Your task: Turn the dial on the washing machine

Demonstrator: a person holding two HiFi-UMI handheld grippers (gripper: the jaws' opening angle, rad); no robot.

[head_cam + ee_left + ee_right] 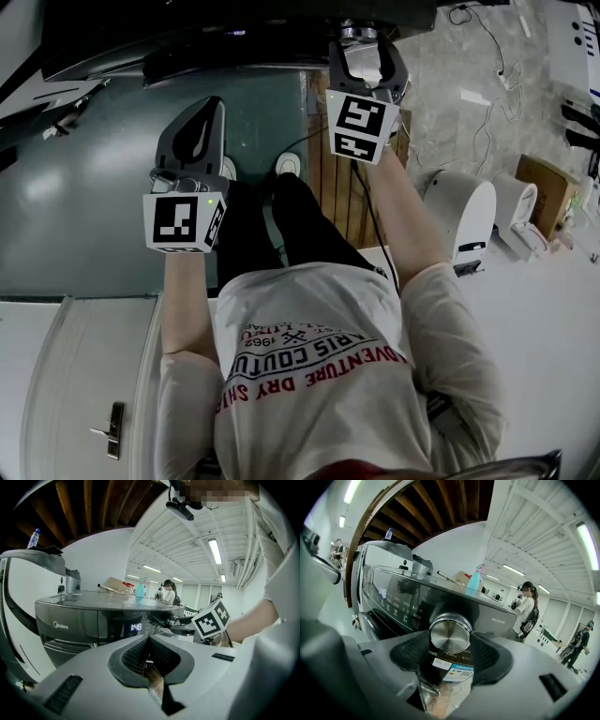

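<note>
The left forearm reaches straight ahead from the shoulder. Its left gripper (206,117) hangs in front of the washing machine (70,620), clear of it and tipped a little downward. This gripper's pads are pressed together with nothing between them. It faces the dark front panel, where a small display (135,627) glows.

To the right, the right arm stretches further forward, and the right gripper (364,42) is at the right end of that panel. There its jaws stand wide and pinch the round silver dial (450,633), one pad against each side of the dial's rim. Labels (457,667) are stuck on the panel just below the dial.

High at the left, a small clear bottle (33,537) with a blue cap stands; whether it holds anything cannot be told. On the machine's top lies a tan box (115,584), its inside hidden. Just beside it, to the right, a blue spray bottle (140,589) stands upright.
</note>
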